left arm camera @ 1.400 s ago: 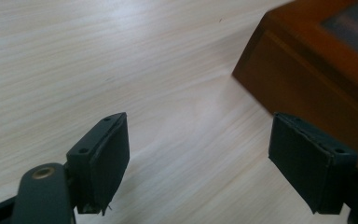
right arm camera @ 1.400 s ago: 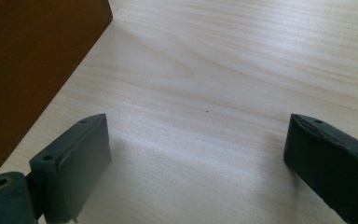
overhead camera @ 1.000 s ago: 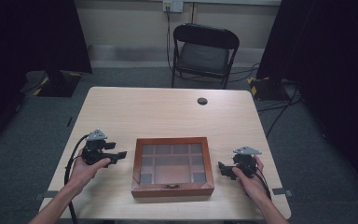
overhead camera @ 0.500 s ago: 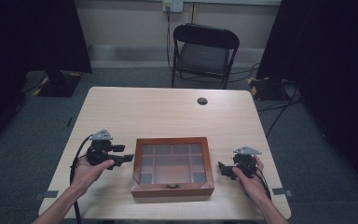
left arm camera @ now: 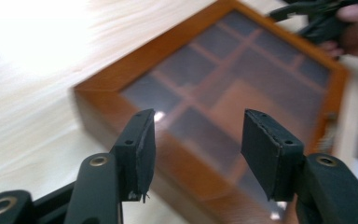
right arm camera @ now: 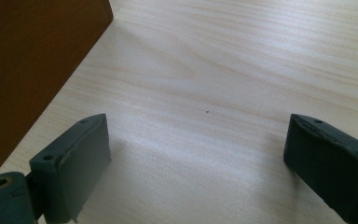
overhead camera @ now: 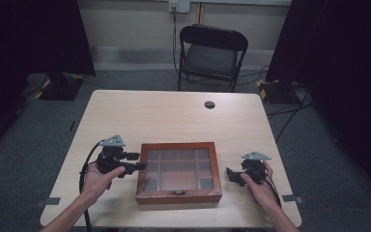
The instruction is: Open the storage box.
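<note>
A wooden box (overhead camera: 178, 172) with a glass lid over several compartments lies at the table's near middle, a small metal latch on its front. My left gripper (overhead camera: 134, 162) is at the box's left edge, jaws open, tips reaching the frame. In the left gripper view the box (left arm camera: 223, 88) lies just past the open fingers (left arm camera: 142, 149), blurred. My right gripper (overhead camera: 230, 175) rests on the table a little right of the box, open with nothing between its jaws. The right gripper view shows the box's side wall (right arm camera: 32, 60) at upper left and bare tabletop between the pads (right arm camera: 81, 158).
The light wooden table (overhead camera: 174, 116) has a small dark round cap (overhead camera: 209, 104) near its far edge. A black folding chair (overhead camera: 211, 55) stands behind the table. Dark curtains hang on both sides, and cables run on the floor at right.
My left gripper has moved right, from well left of the box to its left edge. The right gripper has stayed in place.
</note>
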